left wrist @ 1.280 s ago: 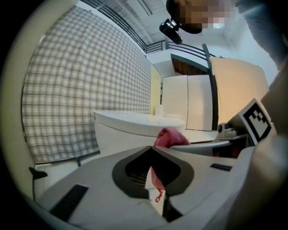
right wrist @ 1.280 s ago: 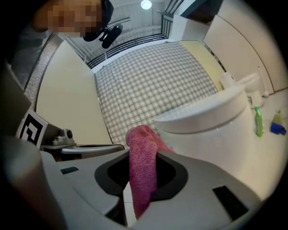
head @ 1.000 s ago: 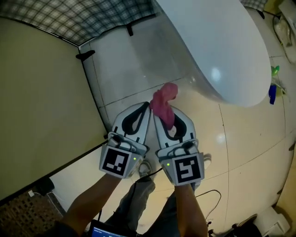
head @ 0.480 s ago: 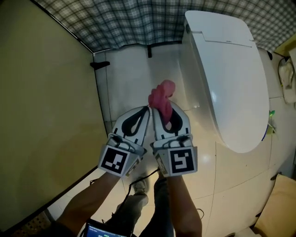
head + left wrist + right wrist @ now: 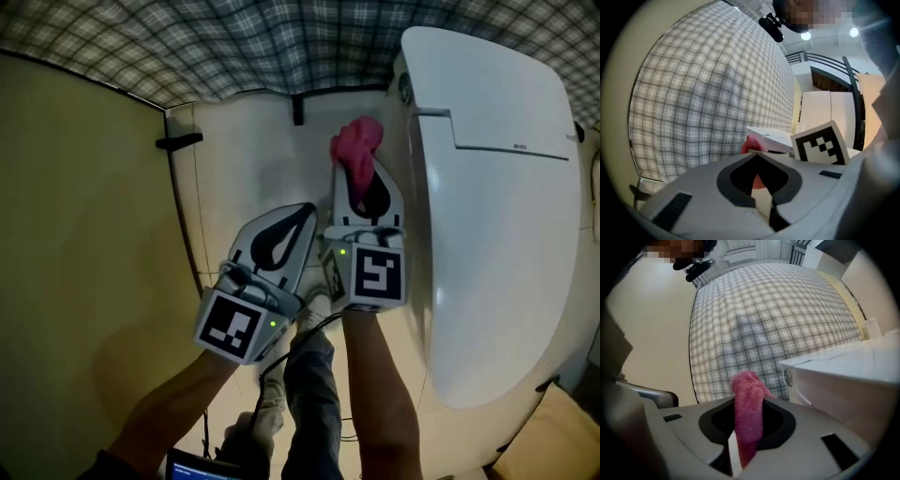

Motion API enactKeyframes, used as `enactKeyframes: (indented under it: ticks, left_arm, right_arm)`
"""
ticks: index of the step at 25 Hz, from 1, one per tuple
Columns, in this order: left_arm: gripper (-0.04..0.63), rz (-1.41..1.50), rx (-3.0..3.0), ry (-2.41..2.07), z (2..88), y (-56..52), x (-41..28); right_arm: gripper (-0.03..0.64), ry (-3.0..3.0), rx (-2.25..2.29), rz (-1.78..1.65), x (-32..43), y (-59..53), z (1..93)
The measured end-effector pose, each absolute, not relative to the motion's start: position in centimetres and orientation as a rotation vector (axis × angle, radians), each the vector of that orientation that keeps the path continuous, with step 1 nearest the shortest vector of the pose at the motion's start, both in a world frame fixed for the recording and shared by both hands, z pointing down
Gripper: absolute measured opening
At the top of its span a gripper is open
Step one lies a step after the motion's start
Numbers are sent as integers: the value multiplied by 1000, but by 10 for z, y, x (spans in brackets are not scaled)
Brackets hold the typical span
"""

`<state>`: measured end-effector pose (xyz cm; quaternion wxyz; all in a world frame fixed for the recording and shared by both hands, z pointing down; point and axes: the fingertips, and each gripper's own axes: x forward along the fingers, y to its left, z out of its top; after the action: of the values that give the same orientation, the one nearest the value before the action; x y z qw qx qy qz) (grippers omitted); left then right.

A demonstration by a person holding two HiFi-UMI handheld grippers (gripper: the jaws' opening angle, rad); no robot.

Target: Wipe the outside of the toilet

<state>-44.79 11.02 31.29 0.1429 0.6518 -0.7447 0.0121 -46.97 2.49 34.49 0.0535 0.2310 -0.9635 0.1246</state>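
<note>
A white toilet [image 5: 497, 187] with its lid down fills the right of the head view; its tank side with a round button [image 5: 788, 377] shows in the right gripper view. My right gripper [image 5: 361, 169] is shut on a pink cloth [image 5: 357, 150], which sticks out past the jaw tips close beside the toilet's left flank near the back. The same pink cloth [image 5: 747, 413] runs between the jaws in the right gripper view. My left gripper [image 5: 298, 217] hangs lower and to the left, shut with nothing in it; the cloth [image 5: 751, 144] peeks over its jaws.
A beige wall panel [image 5: 84, 234] stands at the left. A plaid curtain [image 5: 234, 42] hangs along the back. Pale floor tiles [image 5: 244, 159] lie between panel and toilet. The person's legs and shoes [image 5: 300, 375] are below, with a thin cable [image 5: 281, 361] by the feet.
My right gripper has carried the pink cloth forward and to the right, up against the toilet's side. The left gripper stayed behind, so the two have separated. The view has shifted toward the tank.
</note>
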Motion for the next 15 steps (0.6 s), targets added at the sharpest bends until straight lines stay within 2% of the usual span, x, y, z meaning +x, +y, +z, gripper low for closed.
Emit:
enactKeyframes:
  ticks: [7,10,15]
  left_arm:
    - [9,68,1874,-2106,337,86,-462]
    - [9,68,1894,-2072,343,96,-449]
    - [11,43,2016,-1959,340,117,-382]
  right_arm:
    - [86,-2916,811,449,-480,-12,372]
    - [86,-2895,802,442,-448,12,375]
    - [86,-2825,857,387,-357,59,379]
